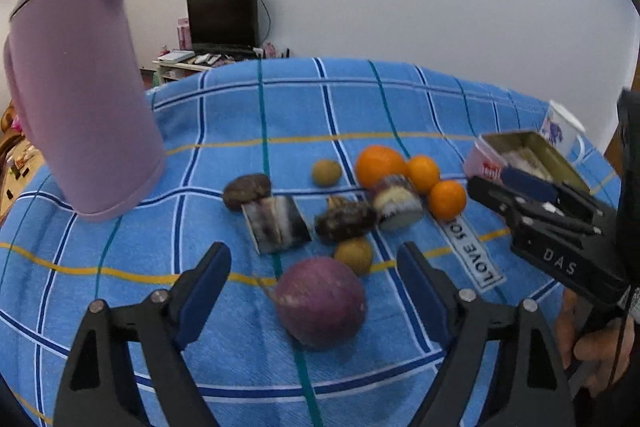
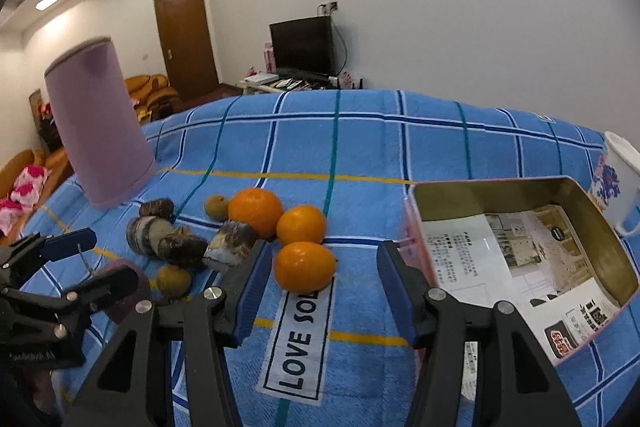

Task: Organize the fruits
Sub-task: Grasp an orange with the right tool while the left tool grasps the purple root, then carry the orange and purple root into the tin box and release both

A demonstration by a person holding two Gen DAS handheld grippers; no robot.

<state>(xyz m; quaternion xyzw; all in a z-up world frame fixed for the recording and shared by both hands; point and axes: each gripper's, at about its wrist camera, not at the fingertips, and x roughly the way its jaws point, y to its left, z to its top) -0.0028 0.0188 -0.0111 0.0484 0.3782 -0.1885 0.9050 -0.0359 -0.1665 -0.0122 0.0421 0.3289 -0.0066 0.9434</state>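
Observation:
Three oranges lie together on the blue checked cloth: a large one (image 1: 380, 165) (image 2: 256, 211), a medium one (image 1: 423, 173) (image 2: 301, 225) and a small one (image 1: 447, 199) (image 2: 304, 267). My right gripper (image 2: 326, 287) (image 1: 496, 181) is open around the small orange, which sits near its left fingertip and well clear of the other finger. A round purple fruit (image 1: 320, 303) (image 2: 120, 291) lies between the fingers of my open left gripper (image 1: 316, 267) (image 2: 96, 261), untouched. Two small brownish fruits (image 1: 354, 254) (image 1: 327, 172) and several dark brown chunks (image 1: 276, 225) lie between these groups.
An open tin box (image 2: 480, 187) (image 1: 532, 147) with paper inside stands right of the oranges. A white patterned mug (image 2: 620, 179) stands behind it near the cloth's edge. A tall lilac jug (image 1: 80, 87) (image 2: 100, 127) stands at the left. A hand (image 1: 600, 343) holds the right gripper.

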